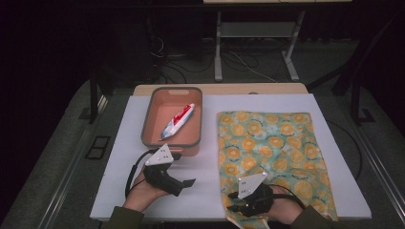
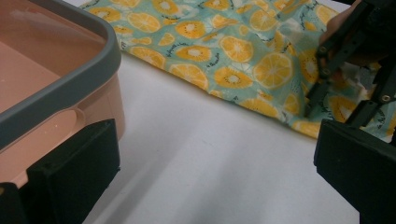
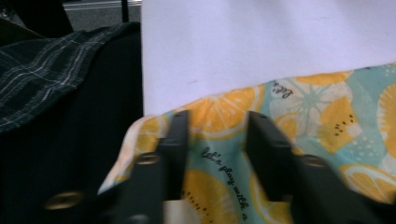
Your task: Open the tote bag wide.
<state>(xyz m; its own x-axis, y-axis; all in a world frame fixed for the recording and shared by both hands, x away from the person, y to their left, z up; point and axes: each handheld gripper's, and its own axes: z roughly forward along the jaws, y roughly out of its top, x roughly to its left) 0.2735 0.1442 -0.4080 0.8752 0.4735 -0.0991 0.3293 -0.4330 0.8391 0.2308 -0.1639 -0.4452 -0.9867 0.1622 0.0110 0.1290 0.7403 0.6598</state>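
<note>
1. In the high view, a lemon-print cloth (image 1: 267, 152) was seen spread over the right half of the white tabletop (image 1: 119, 191), its near corner hanging over the front edge. The right tongs (image 1: 237, 208) were set on that near left corner, held by the right hand (image 1: 279, 202). The left tongs (image 1: 188, 182) were held just above the bare tabletop by the left hand (image 1: 143, 191), near a pink tub (image 1: 172, 142) with a grey rim. A toothpaste tube (image 1: 177, 120) was seen lying in the tub.

2. In the left gripper view, the left tongs (image 2: 215, 186) were spread wide with nothing between them. The tub (image 2: 60, 88) was seen just beside the left jaw, the cloth (image 2: 224, 51) beyond, and the right tongs (image 2: 322, 100) down on the cloth's edge.

3. In the right gripper view, the right tongs (image 3: 215, 135) were narrowed, with a fold of the cloth (image 3: 327, 116) between the jaws at the tabletop's (image 3: 261, 42) edge; whether the pads pressed on it could not be told. A plaid sleeve (image 3: 42, 70) was seen at the left.
</note>
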